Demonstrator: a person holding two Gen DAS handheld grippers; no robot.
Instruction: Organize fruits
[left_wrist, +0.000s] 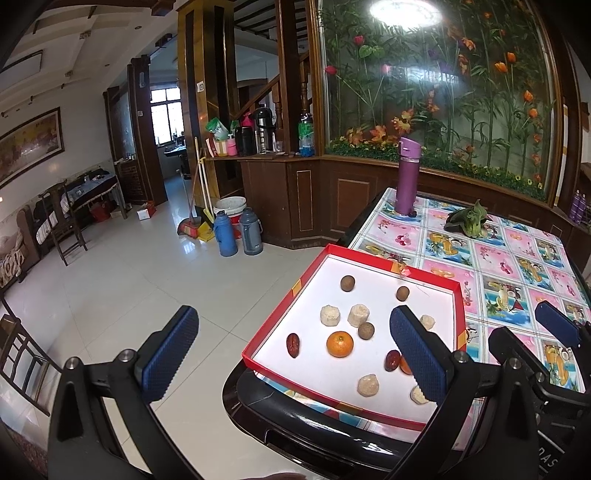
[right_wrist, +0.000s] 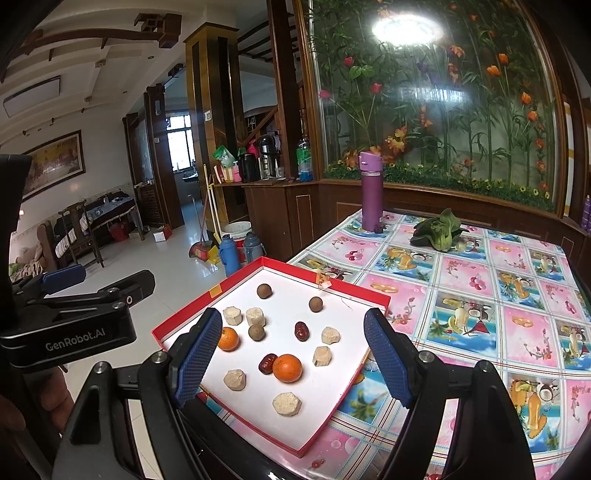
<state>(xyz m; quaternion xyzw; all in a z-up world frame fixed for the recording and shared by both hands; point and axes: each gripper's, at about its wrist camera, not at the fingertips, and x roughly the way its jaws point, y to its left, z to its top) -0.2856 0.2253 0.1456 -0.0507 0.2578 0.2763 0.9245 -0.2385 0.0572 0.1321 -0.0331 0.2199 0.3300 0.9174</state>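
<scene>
Red-rimmed shallow tray (right_wrist: 343, 398) sits at the near left corner of the table (right_wrist: 480, 295), on a fruit-print cloth. The tray's near-left corner overhangs the table edge.

Contents, loose and mostly apart: two oranges (right_wrist: 287, 367) (right_wrist: 228, 339), two dark red dates (right_wrist: 301, 331) (right_wrist: 267, 363), three brown round fruits (right_wrist: 264, 291) (right_wrist: 316, 304) (right_wrist: 256, 332), and six pale beige chunks, e.g. (right_wrist: 287, 404). The near date touches the near orange.

Left gripper (left_wrist: 295, 354): fingers wide apart, nothing between them, held above the tray's left edge. Right gripper (right_wrist: 291, 362): fingers also spread wide and empty, above the near half of the tray.

Surroundings: purple bottle (right_wrist: 371, 192) upright at the far left of the table, with a small dark object at its base; leafy green vegetable (right_wrist: 439, 230) well behind the tray. On the floor beyond, two thermos jugs (left_wrist: 236, 232), a white bucket (left_wrist: 231, 205), a broom and dustpan (left_wrist: 195, 225).

Occlusions: in the left wrist view the right-hand finger (left_wrist: 417, 354) covers part of the near orange and one beige chunk. In the right wrist view the left-hand finger (right_wrist: 195, 362) overlaps the far orange's edge. The small object by the bottle is too small to identify.
</scene>
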